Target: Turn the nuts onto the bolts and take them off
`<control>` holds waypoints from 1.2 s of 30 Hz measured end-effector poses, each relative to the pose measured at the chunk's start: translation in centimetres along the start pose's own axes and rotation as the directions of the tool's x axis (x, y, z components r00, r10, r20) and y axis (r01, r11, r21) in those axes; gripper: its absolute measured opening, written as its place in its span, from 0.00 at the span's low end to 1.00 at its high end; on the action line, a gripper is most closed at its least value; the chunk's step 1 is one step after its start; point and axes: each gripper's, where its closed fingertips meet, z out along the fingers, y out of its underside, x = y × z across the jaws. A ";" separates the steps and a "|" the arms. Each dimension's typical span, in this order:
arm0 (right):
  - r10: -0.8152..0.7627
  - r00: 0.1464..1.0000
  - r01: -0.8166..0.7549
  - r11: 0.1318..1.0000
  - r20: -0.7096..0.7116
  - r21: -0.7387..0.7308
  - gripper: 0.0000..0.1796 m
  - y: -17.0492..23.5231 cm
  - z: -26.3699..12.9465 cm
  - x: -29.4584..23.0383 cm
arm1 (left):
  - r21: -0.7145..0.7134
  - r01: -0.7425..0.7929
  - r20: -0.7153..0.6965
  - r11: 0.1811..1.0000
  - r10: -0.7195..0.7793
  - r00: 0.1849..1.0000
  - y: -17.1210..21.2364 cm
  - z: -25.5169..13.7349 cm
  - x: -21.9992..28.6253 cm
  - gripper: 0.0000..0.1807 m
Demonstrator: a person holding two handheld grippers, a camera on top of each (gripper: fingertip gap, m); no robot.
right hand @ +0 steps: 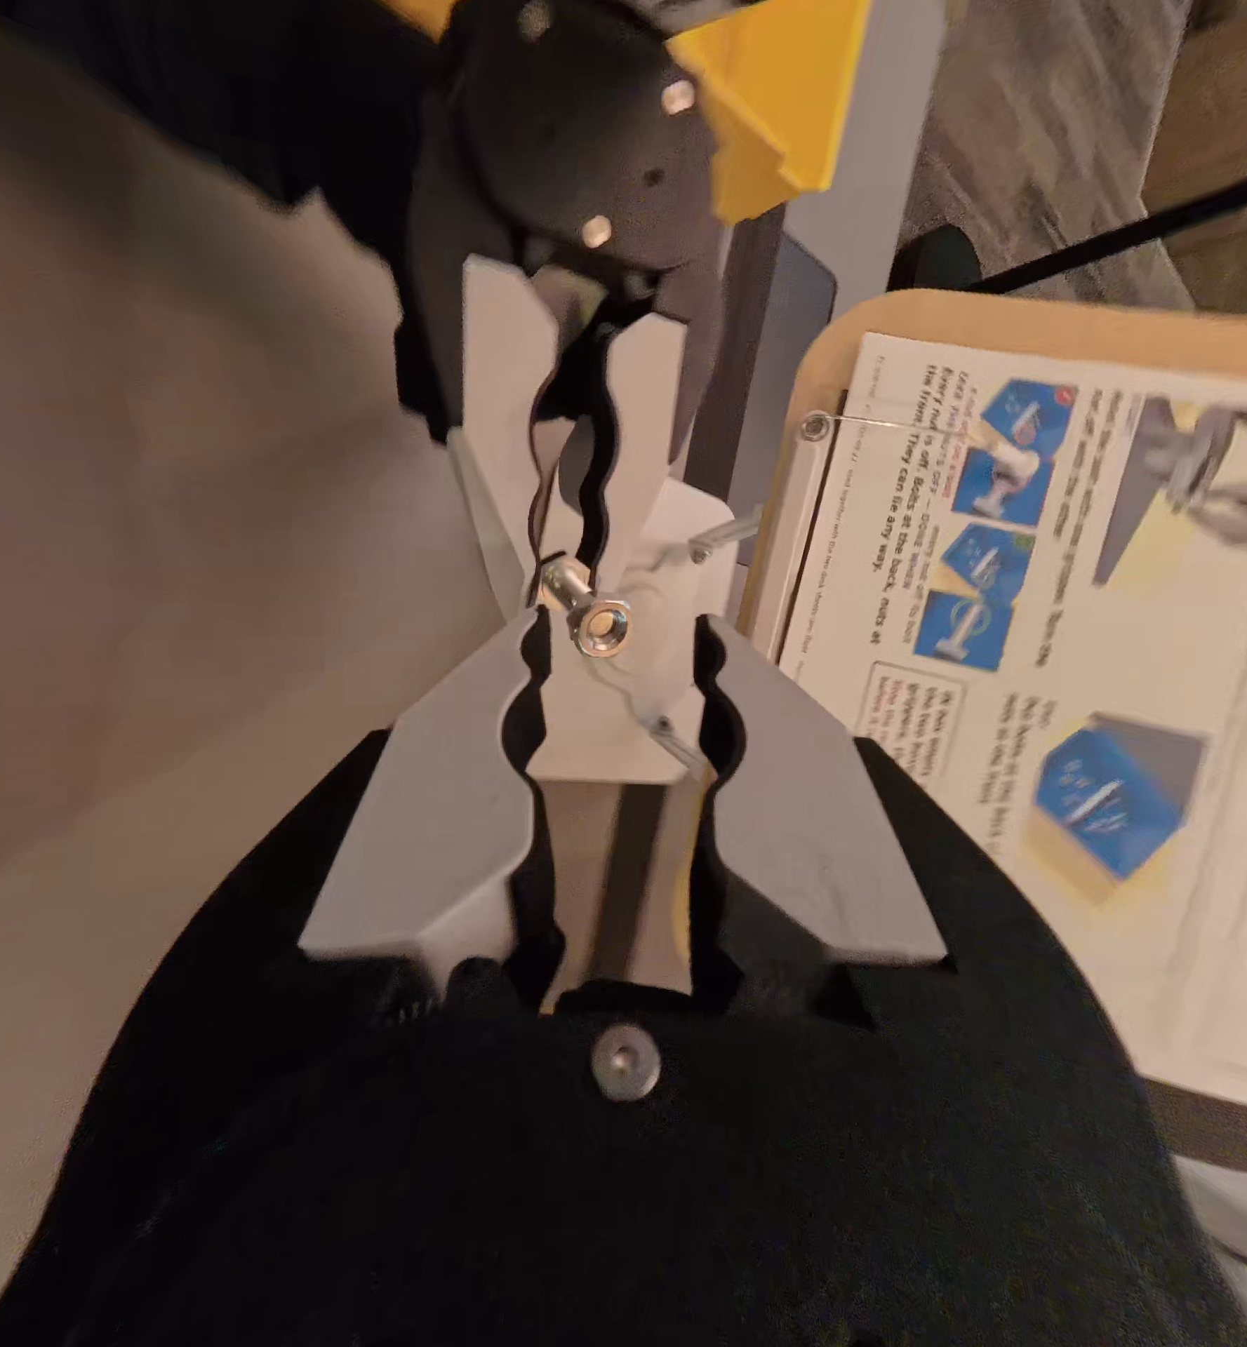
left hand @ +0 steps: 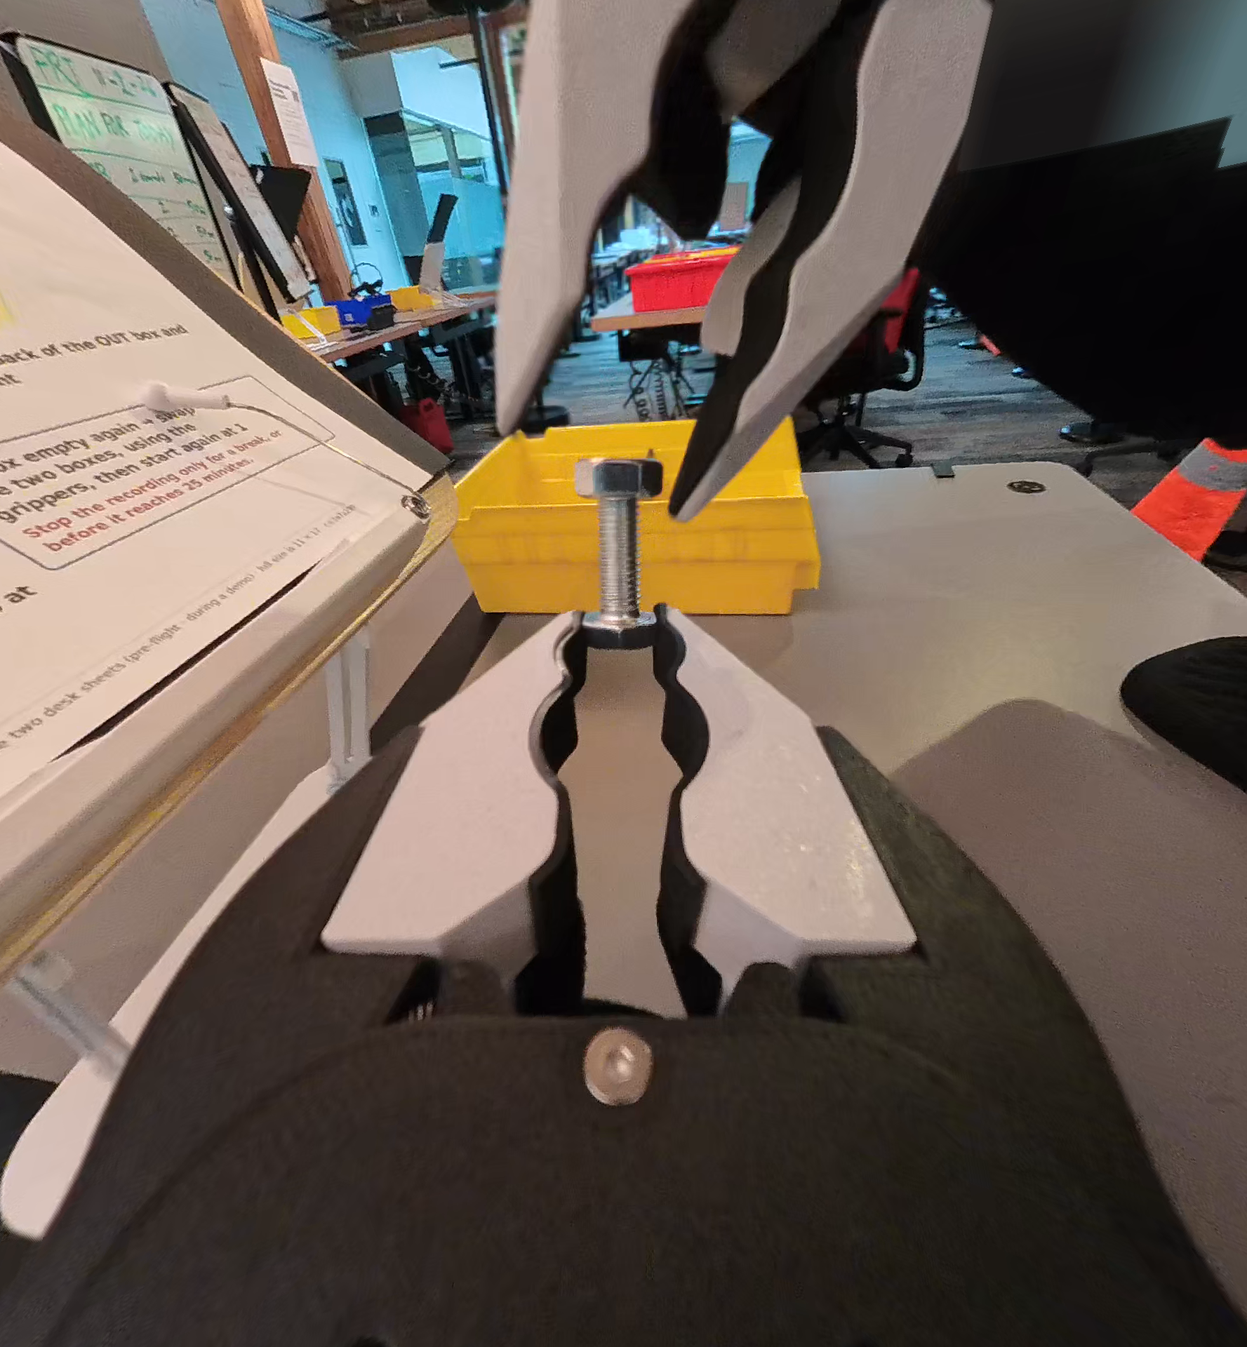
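While we look along both wrist views, this is what we see:

Left tongs (left hand: 619, 619): narrow, clamped on the lower end of the bolt (left hand: 619, 550); we see a hex piece pinched between the tips, though we cannot tell whether it is the bolt's head or a second nut.

Bolt: upright in the left view, threaded shank bare between the tips and the nut (left hand: 619, 477), in front of the bin (left hand: 533, 539). In the right view we see it end-on (right hand: 565, 583), leaning toward the camera.

Nut: at the top end of the shank; in the right view it faces the lens (right hand: 600, 625), with the shank's end showing in its hole.

Right tongs (right hand: 624, 627): wide, holding nothing. In their own view the nut sits between the tips, nearer the left one; we cannot tell whether it touches. In the left view they point down from above (left hand: 591, 466), one tip just beside the nut, the other higher and apart from it.

Bin: yellow, on the tabletop (left hand: 970, 583) behind the bolt.

Sheet (left hand: 132, 474): printed paper with pictures, on a tilted board beside the tongs, held by a thin wire clip; it also shows in the right view (right hand: 1043, 656).

Background: other desks, a red crate (left hand: 671, 280), chairs, a whiteboard (left hand: 117, 146).
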 end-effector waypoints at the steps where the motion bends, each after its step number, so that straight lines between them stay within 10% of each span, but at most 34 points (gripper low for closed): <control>1: 0.107 0.994 -0.107 0.993 0.011 0.052 0.21 -0.2 -0.3 0.3 | -0.006 -0.010 0.020 1.000 0.010 1.000 0.0 -0.1 -0.3 0.09; 7: 0.626 0.760 -0.649 0.718 0.174 0.251 0.22 0.1 -1.3 1.2 | -0.016 -0.045 0.101 0.999 0.046 0.994 0.0 -0.3 -1.3 0.09; 19: 0.712 0.666 -0.746 0.626 0.223 0.229 0.10 0.2 0.3 0.0 | -0.047 -0.077 0.125 0.996 0.082 0.989 0.2 0.2 -1.3 0.09; 27: 0.531 0.826 -0.562 0.800 0.187 0.210 0.08 0.0 0.4 -0.2 | -0.039 -0.063 0.100 0.997 0.067 0.993 0.2 0.0 -1.0 0.09; 36: -0.125 0.992 0.125 0.992 0.008 -0.035 0.09 0.5 0.6 -0.5 | -0.022 -0.018 0.046 1.000 0.019 0.999 0.2 0.0 -0.6 0.09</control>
